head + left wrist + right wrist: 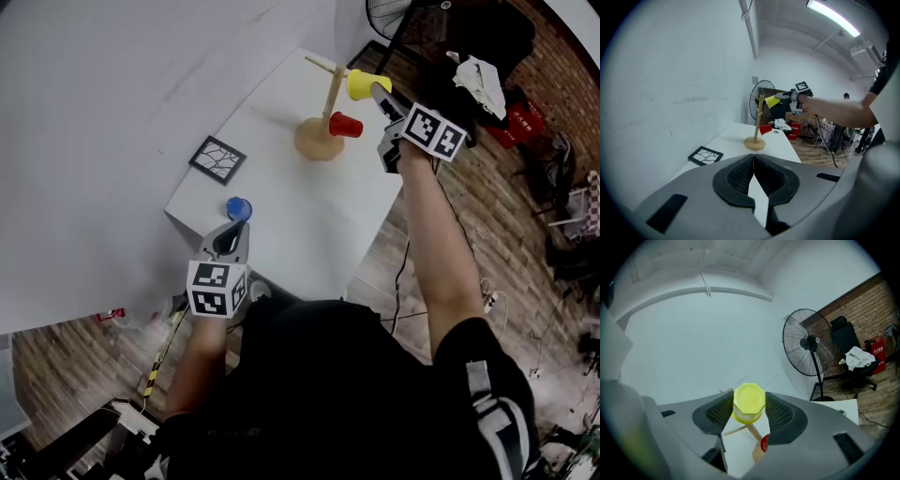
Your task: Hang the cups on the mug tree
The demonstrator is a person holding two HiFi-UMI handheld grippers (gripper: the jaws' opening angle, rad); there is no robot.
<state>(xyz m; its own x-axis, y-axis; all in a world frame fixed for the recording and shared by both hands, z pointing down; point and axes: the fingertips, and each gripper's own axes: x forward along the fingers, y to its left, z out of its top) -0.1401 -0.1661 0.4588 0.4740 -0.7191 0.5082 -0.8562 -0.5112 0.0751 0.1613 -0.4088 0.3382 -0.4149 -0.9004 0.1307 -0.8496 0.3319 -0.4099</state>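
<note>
A wooden mug tree (325, 111) stands at the far end of the white table (300, 234). A red cup (345, 125) hangs on one of its pegs. My right gripper (374, 91) is shut on a yellow cup (361, 83), held level just right of the tree's top peg. In the right gripper view the yellow cup (749, 403) sits between both pads with the tree (753, 433) below it. A blue cup (239, 208) stands on the table's near left part, just ahead of my left gripper (229, 236). The left gripper (753, 158) is shut with nothing in it.
A black-and-white patterned coaster (217, 159) lies near the table's left edge by the wall. A standing fan (806, 343) and a chair with a white cloth (478, 75) stand past the table's far end. Cables lie on the wooden floor to the right.
</note>
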